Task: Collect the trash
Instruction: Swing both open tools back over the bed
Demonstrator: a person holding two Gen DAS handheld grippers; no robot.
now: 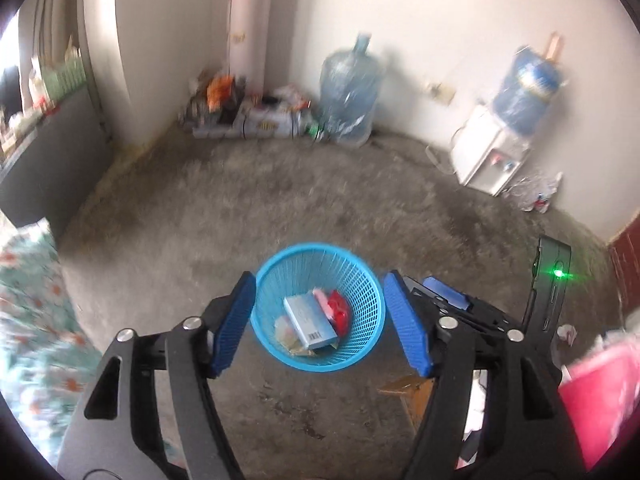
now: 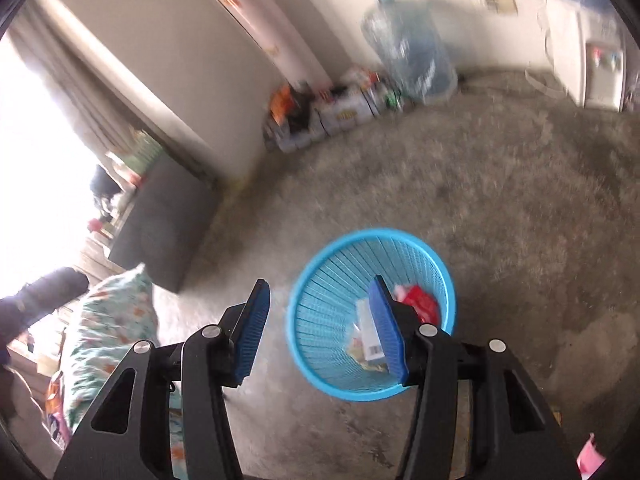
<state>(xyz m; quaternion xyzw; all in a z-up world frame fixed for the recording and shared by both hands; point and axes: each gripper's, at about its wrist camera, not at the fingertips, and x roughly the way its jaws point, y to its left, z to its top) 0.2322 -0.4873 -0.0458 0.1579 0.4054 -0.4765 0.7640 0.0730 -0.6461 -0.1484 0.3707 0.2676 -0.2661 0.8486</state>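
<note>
Both grippers, left gripper (image 1: 320, 320) and right gripper (image 2: 320, 332), hang spread and empty above the basket (image 1: 362, 276); seek remaining litter at three o'clock.

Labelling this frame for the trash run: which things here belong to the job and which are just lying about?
Part of the job:
- blue basket
- box, red wrapper and paper scraps inside it
- left gripper, open and empty
- right gripper, open and empty

Lying about:
- empty water jug
- water dispenser
- clutter in the corner
- floral cloth
</note>
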